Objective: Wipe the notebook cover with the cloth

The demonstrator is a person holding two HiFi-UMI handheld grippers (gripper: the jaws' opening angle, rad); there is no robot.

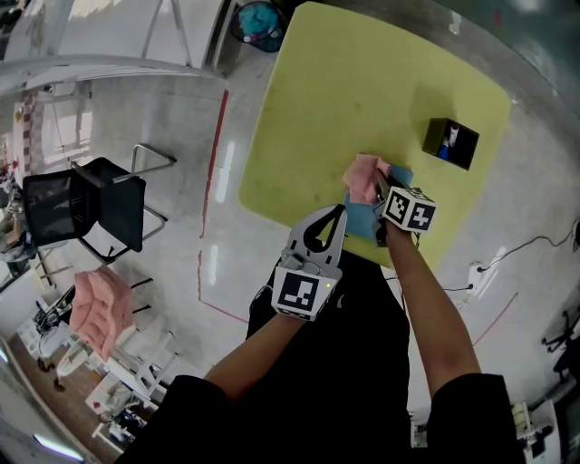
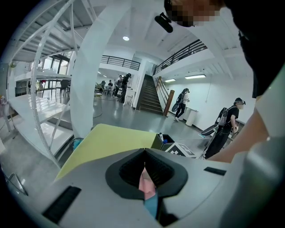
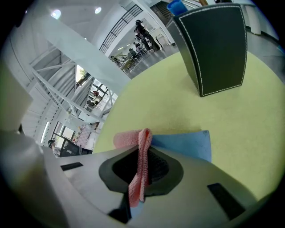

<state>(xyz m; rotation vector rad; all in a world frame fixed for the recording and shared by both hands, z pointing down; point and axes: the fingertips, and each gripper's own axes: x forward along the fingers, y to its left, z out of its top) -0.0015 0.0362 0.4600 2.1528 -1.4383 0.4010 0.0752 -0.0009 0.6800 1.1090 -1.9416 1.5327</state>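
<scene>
A pink cloth (image 1: 365,177) lies bunched on a blue notebook (image 1: 362,220) at the near edge of the yellow-green table (image 1: 308,118). My right gripper (image 1: 379,190) is shut on the cloth, just above the notebook. In the right gripper view the cloth (image 3: 127,138) runs up between the jaws of the right gripper (image 3: 143,136), with the notebook (image 3: 182,142) underneath. My left gripper (image 1: 343,210) is shut, its tips at the notebook's near left edge. In the left gripper view the cloth (image 2: 145,183) and notebook (image 2: 151,205) show through the gap behind the left gripper (image 2: 144,150).
A black box (image 1: 450,143) with blue items stands on the table's right side, beyond the notebook. A black chair (image 1: 86,204) and a pink bundle (image 1: 98,308) are on the floor at left. A teal bin (image 1: 261,23) sits past the table's far corner.
</scene>
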